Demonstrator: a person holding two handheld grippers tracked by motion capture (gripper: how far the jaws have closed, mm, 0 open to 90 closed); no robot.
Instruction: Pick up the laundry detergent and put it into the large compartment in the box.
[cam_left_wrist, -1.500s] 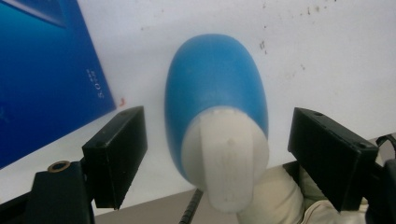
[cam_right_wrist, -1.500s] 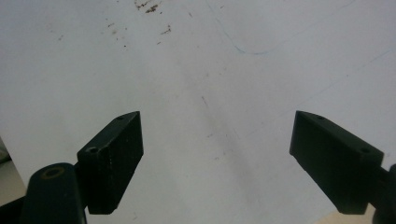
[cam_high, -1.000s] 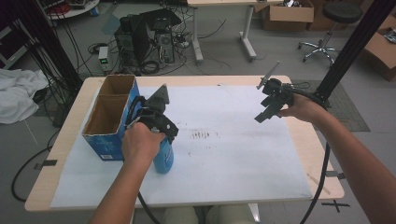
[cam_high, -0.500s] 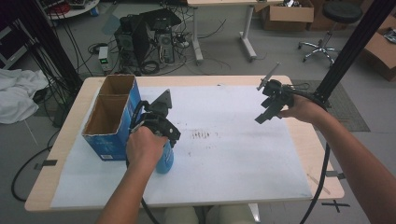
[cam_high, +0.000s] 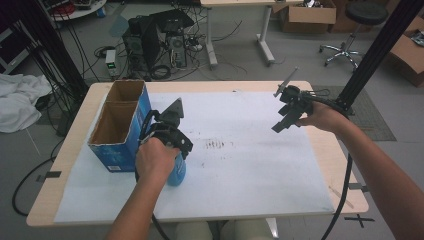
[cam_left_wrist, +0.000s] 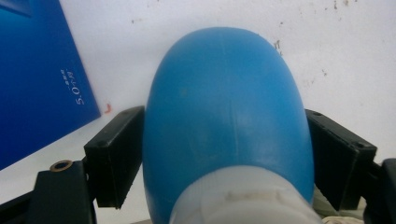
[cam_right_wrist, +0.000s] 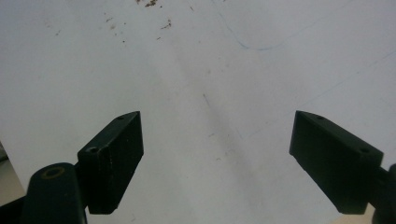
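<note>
A blue rubber bulb with a white neck stands on the white sheet beside the blue box. My left gripper points down over it, the hand covering most of it. In the left gripper view the bulb sits between the two black jaws, which touch its sides. The jaws of the left gripper have just been closing on it. My right gripper hovers over the sheet at the right. In the right gripper view the right gripper is open, with bare paper between its jaws.
An open blue cardboard box with two compartments stands at the table's left, and its blue wall is close beside the bulb. A white paper sheet covers the table, with dark specks near the middle. Cables, computers and boxes lie beyond the far edge.
The left hand has shifted slightly over the bulb. The right hand and its gripper have stayed where they were.
</note>
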